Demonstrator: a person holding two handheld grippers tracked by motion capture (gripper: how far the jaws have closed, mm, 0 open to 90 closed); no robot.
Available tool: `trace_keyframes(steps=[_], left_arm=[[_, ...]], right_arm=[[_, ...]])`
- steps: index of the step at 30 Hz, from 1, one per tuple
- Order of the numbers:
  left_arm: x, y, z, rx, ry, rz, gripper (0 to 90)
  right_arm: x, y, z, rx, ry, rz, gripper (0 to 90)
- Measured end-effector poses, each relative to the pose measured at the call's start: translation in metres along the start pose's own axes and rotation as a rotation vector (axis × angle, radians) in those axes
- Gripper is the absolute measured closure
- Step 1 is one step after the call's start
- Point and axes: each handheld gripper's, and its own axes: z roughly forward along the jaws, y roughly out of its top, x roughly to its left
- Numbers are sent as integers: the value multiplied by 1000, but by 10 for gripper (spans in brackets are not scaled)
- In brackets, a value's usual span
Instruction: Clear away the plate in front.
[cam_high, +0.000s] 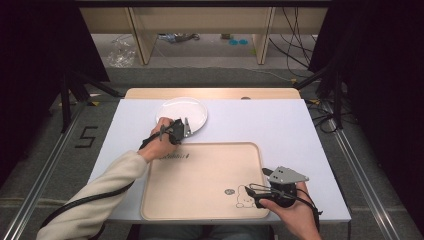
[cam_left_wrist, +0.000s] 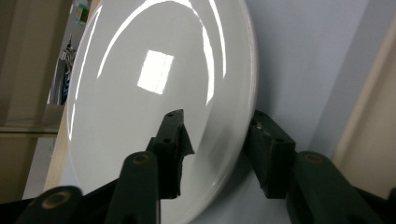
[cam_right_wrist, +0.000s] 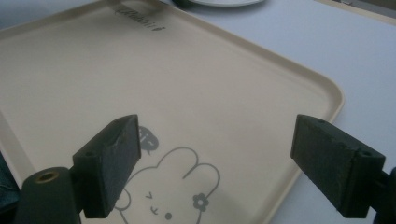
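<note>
A white plate (cam_high: 182, 112) lies on the white table at the back, just beyond a beige tray (cam_high: 200, 200). My left gripper (cam_high: 186, 127) is at the plate's near rim. In the left gripper view the plate (cam_left_wrist: 154, 93) looks glossy, and the left gripper (cam_left_wrist: 217, 123) is open with the rim between its jaws, one jaw over the plate's inside and the other outside the edge. My right gripper (cam_high: 250, 192) hovers open over the tray's near right corner. In the right gripper view it (cam_right_wrist: 215, 154) has nothing between its jaws, above the tray (cam_right_wrist: 140, 84).
A rabbit drawing (cam_high: 243, 196) is printed in the tray's near right corner, and again as the rabbit drawing (cam_right_wrist: 173, 186). The white table top (cam_high: 280, 125) stretches to the right of the plate. A wooden strip (cam_high: 210, 93) borders the table's far edge.
</note>
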Motion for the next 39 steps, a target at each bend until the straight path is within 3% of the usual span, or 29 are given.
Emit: trace_keyframes(steps=[3,14,21,25,33,39], left_arm=[[0,0,0,4,-15,9,694],[1,-1,0,-3,-17,5,670],[-2,-1,0,3,-22,14,735],[-4,1,0,10,2,25,755],[-6,4,-3,20,9,72,786],[-6,8,-9,17,48,84,824]], right_arm=[[0,0,0,1,1,1,169],[0,0,0,-4,9,3,169],[0,-1,0,-5,4,-2,170],[1,-1,0,-1,6,-2,170],[0,-1,0,0,13,1,170],[1,-1,-1,2,6,2,171]])
